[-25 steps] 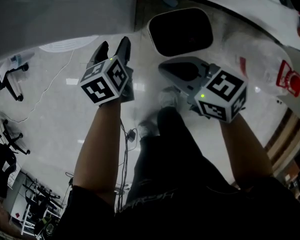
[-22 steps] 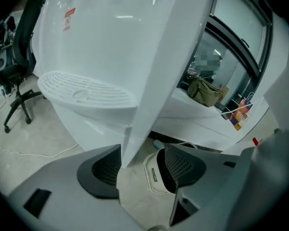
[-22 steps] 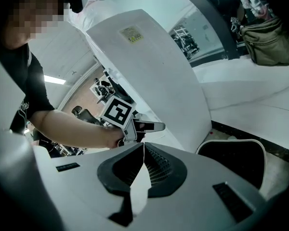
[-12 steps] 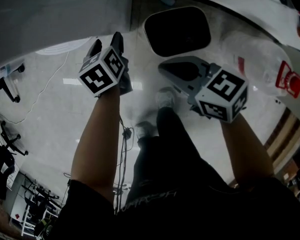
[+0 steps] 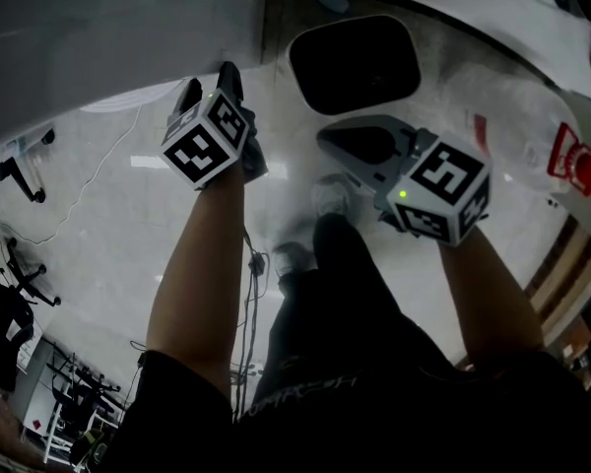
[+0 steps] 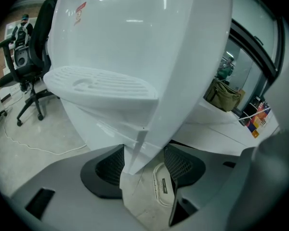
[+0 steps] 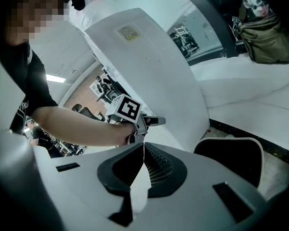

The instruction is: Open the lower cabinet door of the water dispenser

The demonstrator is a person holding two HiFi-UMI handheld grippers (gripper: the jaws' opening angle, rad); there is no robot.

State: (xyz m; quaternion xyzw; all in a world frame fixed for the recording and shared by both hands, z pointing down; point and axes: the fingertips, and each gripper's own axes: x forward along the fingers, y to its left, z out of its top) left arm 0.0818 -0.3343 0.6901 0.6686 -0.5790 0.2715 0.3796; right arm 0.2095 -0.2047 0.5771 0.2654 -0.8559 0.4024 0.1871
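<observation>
Left gripper is nearest the work. Its jaws stand apart, and the white corner edge of the dispenser comes down between them, closer to the 9 o'clock pad; whether either pad touches it I cannot tell. That straddle looks meant for pinching the edge of the door, the panel just under the ribbed tray, so it can be swung outward. The door appears shut, so the pull is not yet begun. Right gripper, at 2 o'clock in the head view, has its jaws together on nothing and hangs back, probably to keep clear of the door's swing. Farther off, chairs stand at 9 o'clock and a bag at 3 o'clock
</observation>
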